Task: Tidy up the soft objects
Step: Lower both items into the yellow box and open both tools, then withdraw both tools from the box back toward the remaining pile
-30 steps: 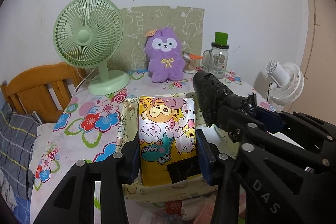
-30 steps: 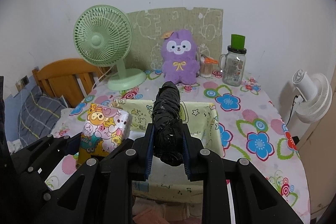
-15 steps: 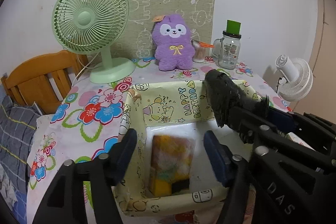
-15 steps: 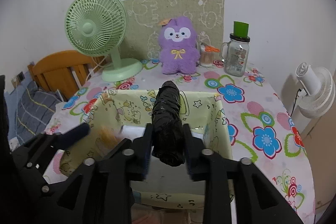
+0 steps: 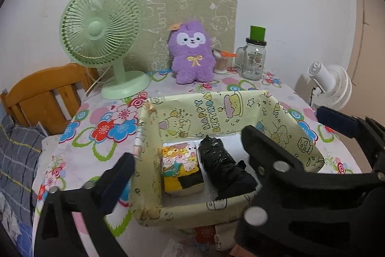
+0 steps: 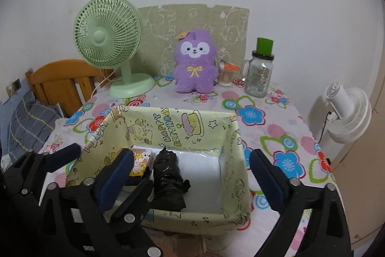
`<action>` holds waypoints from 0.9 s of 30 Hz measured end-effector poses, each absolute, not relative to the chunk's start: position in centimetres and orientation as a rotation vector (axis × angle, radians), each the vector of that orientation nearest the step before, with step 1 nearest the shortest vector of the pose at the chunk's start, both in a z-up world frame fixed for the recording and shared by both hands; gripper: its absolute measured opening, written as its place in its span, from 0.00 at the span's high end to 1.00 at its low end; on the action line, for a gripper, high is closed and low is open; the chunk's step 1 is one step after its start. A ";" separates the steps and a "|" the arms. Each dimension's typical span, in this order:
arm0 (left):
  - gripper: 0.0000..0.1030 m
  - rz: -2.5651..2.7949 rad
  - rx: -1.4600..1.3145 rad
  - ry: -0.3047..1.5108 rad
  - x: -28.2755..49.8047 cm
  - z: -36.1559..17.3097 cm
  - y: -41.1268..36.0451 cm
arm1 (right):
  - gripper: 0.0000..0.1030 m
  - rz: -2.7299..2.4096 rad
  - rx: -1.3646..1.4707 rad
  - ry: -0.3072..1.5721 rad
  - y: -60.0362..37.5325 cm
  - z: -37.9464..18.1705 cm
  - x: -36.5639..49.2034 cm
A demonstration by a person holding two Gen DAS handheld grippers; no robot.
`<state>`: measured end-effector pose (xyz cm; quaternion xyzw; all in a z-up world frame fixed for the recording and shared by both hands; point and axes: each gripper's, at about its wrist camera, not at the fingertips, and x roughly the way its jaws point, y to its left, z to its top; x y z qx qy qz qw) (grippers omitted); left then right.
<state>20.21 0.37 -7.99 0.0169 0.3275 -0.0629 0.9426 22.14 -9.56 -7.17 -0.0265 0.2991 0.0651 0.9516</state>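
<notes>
A yellow-green paper box (image 5: 216, 110) (image 6: 168, 119) with cartoon prints stands on the floral table. On its floor lie a cartoon-print soft pack (image 5: 180, 165) (image 6: 140, 159) and, to its right, a black wrapped bundle (image 5: 223, 168) (image 6: 168, 175). My left gripper (image 5: 187, 146) hovers over the box's near left corner, its jaws opening, with nothing pressed between them. My right gripper (image 6: 191, 153) hangs above the box's near edge, its jaws also opening and empty. A purple plush (image 5: 192, 52) (image 6: 195, 64) sits upright at the back of the table.
A green desk fan (image 5: 101, 40) stands back left, and a glass jar with a green lid (image 5: 253, 57) and a swab holder (image 6: 226, 76) back right. A white fan (image 6: 346, 112) is off the table's right edge. A wooden headboard (image 5: 45, 93) and bedding lie left.
Both grippers went from shut to wide open. The cartoon pack left the left gripper and the black bundle left the right one; both now lie on the box floor.
</notes>
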 end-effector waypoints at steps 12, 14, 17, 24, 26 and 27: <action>0.00 -0.120 0.047 0.626 17.2 -5.9 0.0 | 0.02 0.140 -0.016 0.578 -10.3 -5.4 19.1; 0.00 -0.122 0.048 0.618 16.7 -5.6 -0.1 | 0.02 0.138 -0.013 0.570 -10.5 -5.1 18.5; 0.00 -0.118 0.049 0.603 15.9 -5.1 -0.3 | 0.02 0.139 -0.004 0.563 -10.7 -4.6 17.7; 0.00 -0.121 0.057 0.571 13.9 -4.0 -0.7 | 0.02 0.165 0.007 0.552 -11.1 -3.6 15.7; 0.00 -0.123 0.055 0.565 13.4 -3.7 -0.7 | 0.02 0.165 0.010 0.548 -11.1 -3.4 15.1; 0.00 -0.123 0.054 0.562 13.2 -3.6 -0.8 | 0.02 0.165 0.012 0.544 -11.2 -3.2 14.8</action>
